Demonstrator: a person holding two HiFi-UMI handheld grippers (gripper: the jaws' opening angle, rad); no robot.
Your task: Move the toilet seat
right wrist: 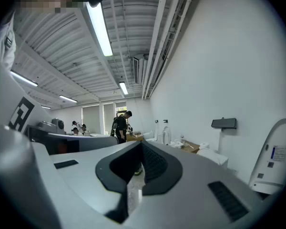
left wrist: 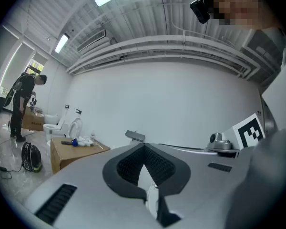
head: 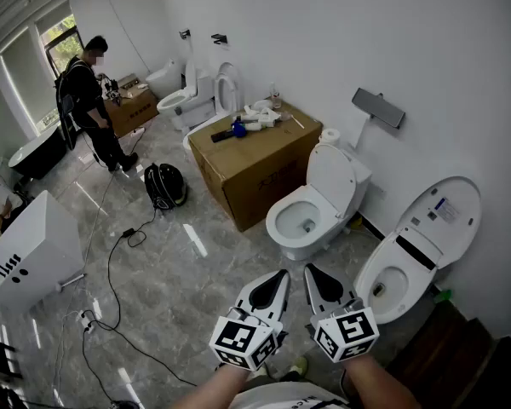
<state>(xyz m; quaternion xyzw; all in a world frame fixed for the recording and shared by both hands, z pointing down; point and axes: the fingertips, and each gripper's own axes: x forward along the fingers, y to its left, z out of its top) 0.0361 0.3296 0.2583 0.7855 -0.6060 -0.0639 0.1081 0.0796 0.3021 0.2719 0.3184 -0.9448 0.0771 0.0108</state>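
Observation:
Two white toilets stand along the right wall. The nearer-centre toilet [head: 305, 222] has its seat and lid [head: 330, 177] raised against the tank. The right toilet [head: 390, 285] has its wide lid [head: 444, 216] tilted up. My left gripper [head: 276, 279] and right gripper [head: 314, 274] hover side by side low in the head view, short of both toilets and touching nothing. Both are shut and empty, as seen in the left gripper [left wrist: 144, 149] view and the right gripper [right wrist: 142, 147] view. The right toilet's lid [right wrist: 275, 157] shows at the right edge.
A big cardboard box [head: 254, 162] with small items on top stands left of the centre toilet. On the marble floor lie a black bag [head: 164, 186], cables [head: 119, 254] and a white cabinet [head: 30, 245]. A person [head: 89, 100] stands far back by more toilets [head: 187, 100].

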